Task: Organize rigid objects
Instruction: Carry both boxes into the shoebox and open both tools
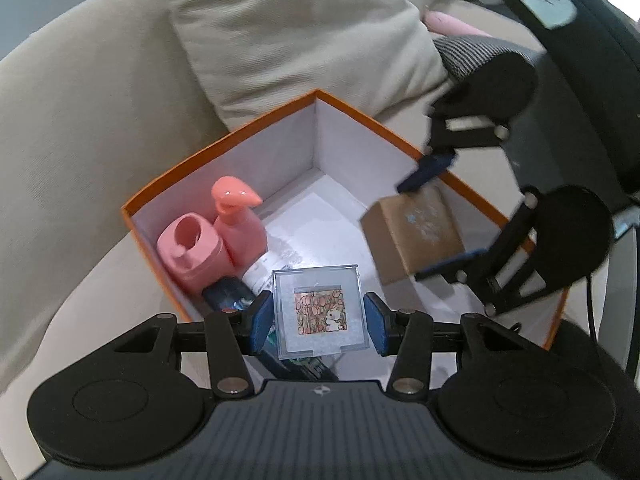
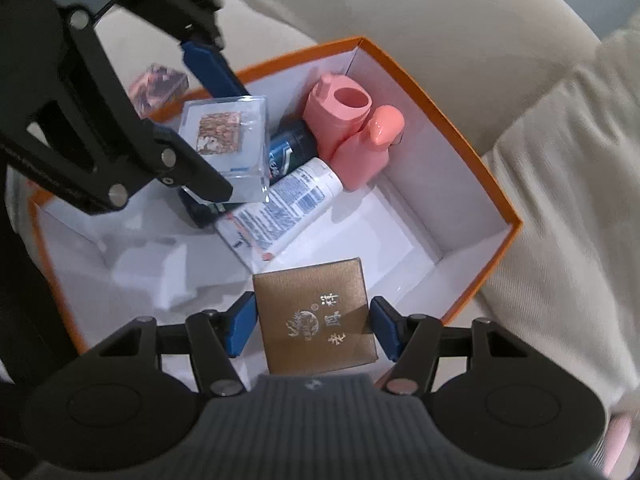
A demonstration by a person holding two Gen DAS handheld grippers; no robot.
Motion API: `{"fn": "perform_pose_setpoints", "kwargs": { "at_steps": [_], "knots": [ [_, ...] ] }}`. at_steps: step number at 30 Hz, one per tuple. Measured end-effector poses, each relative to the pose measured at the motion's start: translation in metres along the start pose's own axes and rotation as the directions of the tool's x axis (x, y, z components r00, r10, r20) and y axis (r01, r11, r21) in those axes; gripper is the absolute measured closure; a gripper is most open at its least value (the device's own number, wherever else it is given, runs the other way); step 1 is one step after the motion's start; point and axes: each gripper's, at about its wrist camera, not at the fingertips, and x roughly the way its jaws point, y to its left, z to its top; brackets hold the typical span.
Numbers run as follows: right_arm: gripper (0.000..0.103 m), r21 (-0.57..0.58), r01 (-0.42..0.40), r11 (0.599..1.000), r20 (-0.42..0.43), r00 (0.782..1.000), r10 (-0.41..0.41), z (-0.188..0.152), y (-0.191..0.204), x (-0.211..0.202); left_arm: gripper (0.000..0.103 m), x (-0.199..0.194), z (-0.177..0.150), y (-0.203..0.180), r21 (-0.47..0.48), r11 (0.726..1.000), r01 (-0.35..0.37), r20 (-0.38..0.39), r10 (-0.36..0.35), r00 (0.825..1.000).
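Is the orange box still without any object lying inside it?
No. In the right wrist view the orange box already holds a pink bottle, a white tube and a dark container.

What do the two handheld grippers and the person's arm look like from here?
Both the left gripper and the right gripper have black linkage arms with silver pivot pins, blue finger pads, round black discs either side, and a grey ribbed body bearing a small round emblem. A black glove and striped grey cuff show behind the right one.
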Motion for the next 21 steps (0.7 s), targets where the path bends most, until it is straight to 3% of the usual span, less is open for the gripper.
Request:
{"fn": "perform_pose_setpoints", "kwargs": {
  "at_steps": [8,21],
  "knots": [
    [0.040,-0.287,0.067,0.955,-0.026,0.997,-0.078,0.016,-0.014,0.044,0.048,0.026,0.010,0.004,0.137,0.990,0.039,-0.002,-0.039,0.999],
    [0.040,-0.405,0.146,0.902,0.000,0.987,-0.159,0.017,-0.040,0.087,0.048,0.051,0.020,0.004,0.228,0.972,0.053,-0.010,-0.052,0.999]
  ]
}}
